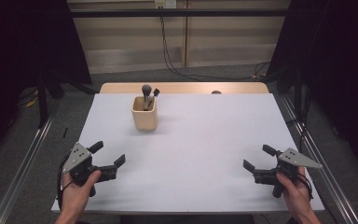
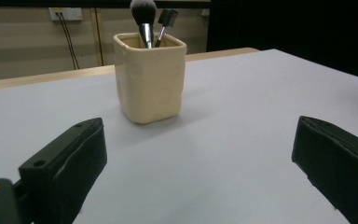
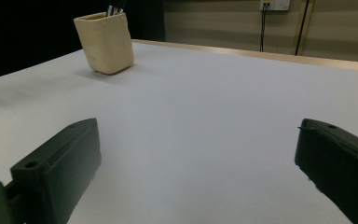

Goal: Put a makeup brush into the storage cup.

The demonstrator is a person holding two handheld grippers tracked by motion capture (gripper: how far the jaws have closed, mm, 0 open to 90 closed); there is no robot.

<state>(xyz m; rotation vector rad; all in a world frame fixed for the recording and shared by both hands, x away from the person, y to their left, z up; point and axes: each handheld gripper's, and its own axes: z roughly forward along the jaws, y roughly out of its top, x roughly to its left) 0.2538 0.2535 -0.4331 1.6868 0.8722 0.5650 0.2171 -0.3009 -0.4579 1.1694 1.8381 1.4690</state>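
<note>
Both black two-jaw grippers, left (image 1: 108,158) and right (image 1: 257,160), rest spread and empty; a hasty reach could topple the cream square ceramic cup (image 1: 144,113) of makeup brushes (image 1: 146,95).

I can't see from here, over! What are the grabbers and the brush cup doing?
Left gripper open, empty, near table edge. Right gripper open, empty, opposite side. Cream cup upright, two brushes inside, untouched. Path to the cup clear.

I count one cream cup (image 1: 144,116), two makeup brushes (image 1: 146,91) standing in it, one white table (image 1: 205,149), and two grippers (image 1: 108,156).
</note>
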